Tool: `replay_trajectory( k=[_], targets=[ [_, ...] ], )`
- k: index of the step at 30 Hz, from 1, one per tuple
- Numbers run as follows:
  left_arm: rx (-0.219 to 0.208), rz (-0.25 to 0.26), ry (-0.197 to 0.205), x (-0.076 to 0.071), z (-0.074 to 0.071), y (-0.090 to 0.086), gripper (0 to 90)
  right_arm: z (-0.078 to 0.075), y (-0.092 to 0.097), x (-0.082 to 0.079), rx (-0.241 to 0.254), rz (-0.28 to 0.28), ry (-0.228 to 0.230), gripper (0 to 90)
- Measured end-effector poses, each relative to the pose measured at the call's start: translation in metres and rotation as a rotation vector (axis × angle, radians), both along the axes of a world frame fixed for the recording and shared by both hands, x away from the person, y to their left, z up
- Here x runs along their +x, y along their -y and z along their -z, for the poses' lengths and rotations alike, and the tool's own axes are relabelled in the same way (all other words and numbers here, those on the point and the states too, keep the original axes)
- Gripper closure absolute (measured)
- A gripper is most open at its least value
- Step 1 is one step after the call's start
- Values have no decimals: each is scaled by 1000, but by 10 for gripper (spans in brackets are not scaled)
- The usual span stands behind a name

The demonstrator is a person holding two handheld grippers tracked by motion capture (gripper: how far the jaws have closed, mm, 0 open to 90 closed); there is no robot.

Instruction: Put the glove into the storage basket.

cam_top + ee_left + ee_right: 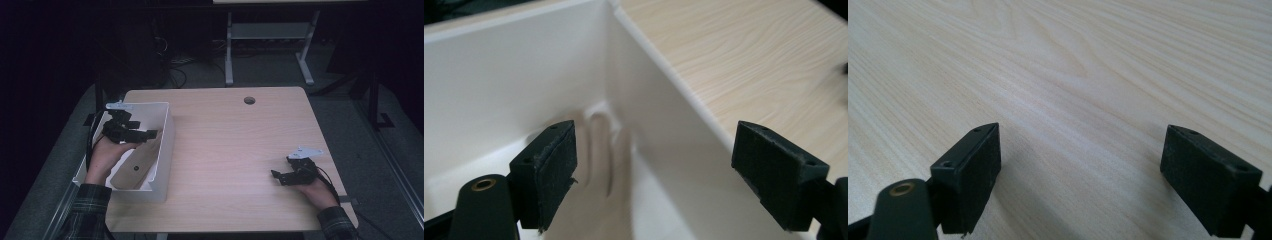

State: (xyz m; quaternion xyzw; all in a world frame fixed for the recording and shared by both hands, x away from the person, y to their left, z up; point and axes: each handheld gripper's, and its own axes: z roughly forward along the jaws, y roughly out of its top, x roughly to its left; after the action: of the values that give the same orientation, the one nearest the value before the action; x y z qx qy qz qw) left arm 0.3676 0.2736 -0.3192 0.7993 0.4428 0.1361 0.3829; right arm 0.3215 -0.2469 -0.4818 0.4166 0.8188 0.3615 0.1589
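The wooden board (136,167) lies in the white bin (167,131) at the bench's (240,145) nine o'clock side, leaning against the bin's right wall. Its long axis runs from about seven o'clock up toward one o'clock, the end with the small dark hole nearer the person. It looks thin, stiff and light, probably smooth-faced, so pinching across its raised upper edge seems safest. The left tool (145,134) hovers above the bin, jaws wide apart and empty. The right tool (278,176) rests at four o'clock on the bench, jaws apart, empty.
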Motion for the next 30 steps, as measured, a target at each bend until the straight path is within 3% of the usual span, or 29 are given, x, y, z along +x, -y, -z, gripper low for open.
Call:
replay_trajectory(
  k=[8, 15, 22, 30],
  targets=[
    [-27, 80, 13, -3, -14, 42, 178, 0, 0, 0, 2, 1, 3, 162],
    [-55, 128, 28, -8, -16, 76, 179, 0, 0, 0, 3, 1, 2, 162],
    [-41, 184, 28, -12, -6, 114, 179, 0, 0, 0, 3, 0, 1, 162],
    [-30, 225, 21, -17, 16, 149, 179, 0, 0, 0, 2, -5, 3, 162]
  ],
)
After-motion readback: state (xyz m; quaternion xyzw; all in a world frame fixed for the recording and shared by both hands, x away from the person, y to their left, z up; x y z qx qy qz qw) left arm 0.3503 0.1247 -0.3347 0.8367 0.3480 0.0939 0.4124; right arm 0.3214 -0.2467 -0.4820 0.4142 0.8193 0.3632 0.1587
